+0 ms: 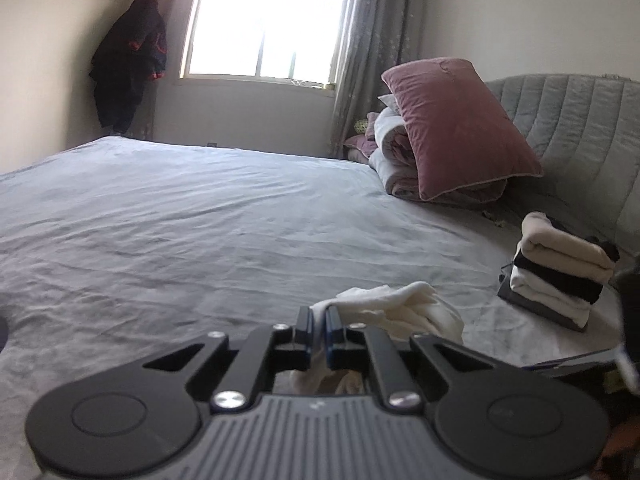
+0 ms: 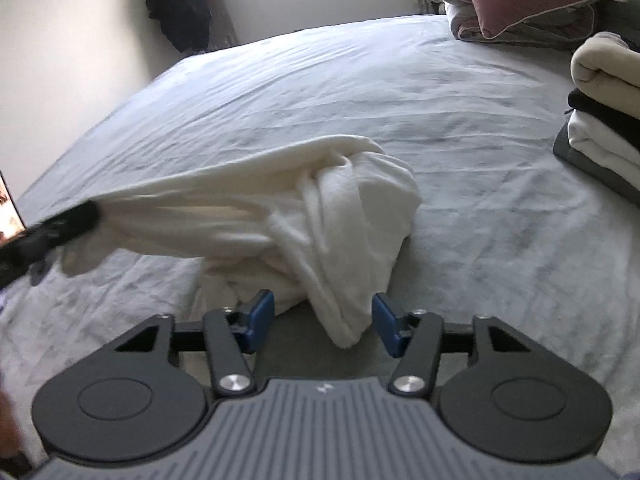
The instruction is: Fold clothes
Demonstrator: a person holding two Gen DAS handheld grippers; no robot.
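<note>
Each gripper has a grey ribbed body with a small white mark in the middle. On each side of the fingers sits a round black disc. Black arms with shiny silver screws lead to the left gripper (image 1: 318, 330) and right gripper (image 2: 323, 322) fingers, which wear what look like blue pads.

no readable text — no labels, no signs
</note>
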